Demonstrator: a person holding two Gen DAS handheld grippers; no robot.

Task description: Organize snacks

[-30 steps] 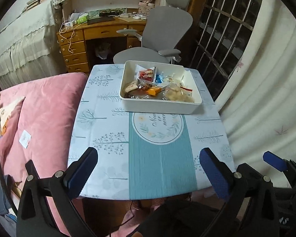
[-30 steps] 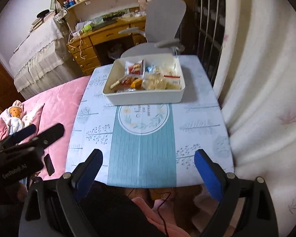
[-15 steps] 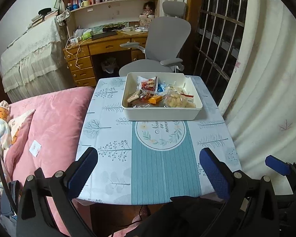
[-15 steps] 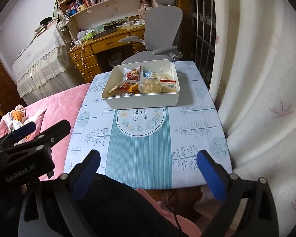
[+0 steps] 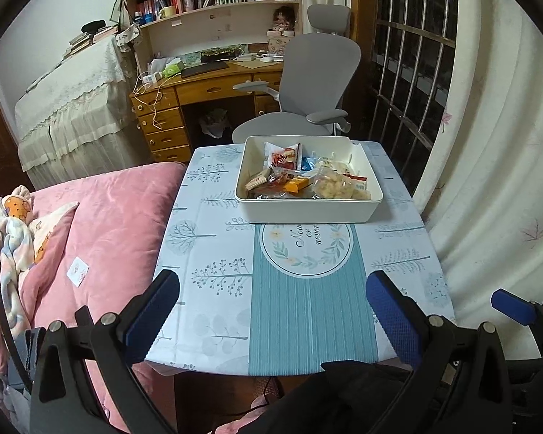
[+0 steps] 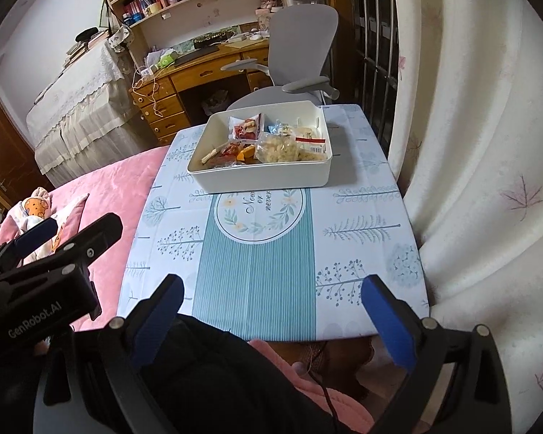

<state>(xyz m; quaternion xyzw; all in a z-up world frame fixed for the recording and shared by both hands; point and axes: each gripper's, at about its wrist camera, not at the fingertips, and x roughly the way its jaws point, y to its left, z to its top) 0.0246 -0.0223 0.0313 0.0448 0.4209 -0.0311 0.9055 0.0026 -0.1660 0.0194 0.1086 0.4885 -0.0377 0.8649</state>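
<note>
A white rectangular bin [image 5: 307, 211] [image 6: 264, 177] stands on the far half of the small table and holds several snack packets: a red-and-white packet [image 5: 284, 155], an orange one [image 5: 297, 184] and a clear bag of pale puffs [image 5: 333, 186] [image 6: 277, 150]. My left gripper [image 5: 271, 307] is open and empty, held back over the table's near edge. My right gripper [image 6: 271, 307] is open and empty too, above the near edge and my lap. Both are far from the bin.
The table wears a blue-and-white cloth [image 5: 307, 289] with a teal strip. A pink bed [image 5: 108, 209] lies to the left, a white curtain [image 5: 488, 181] to the right. A grey office chair [image 5: 307, 83] and a wooden desk [image 5: 206, 86] stand behind the table.
Both grippers have pulled back and tilted upward from the table, so the bin looks farther and more of the room shows. Both stay open and empty.
</note>
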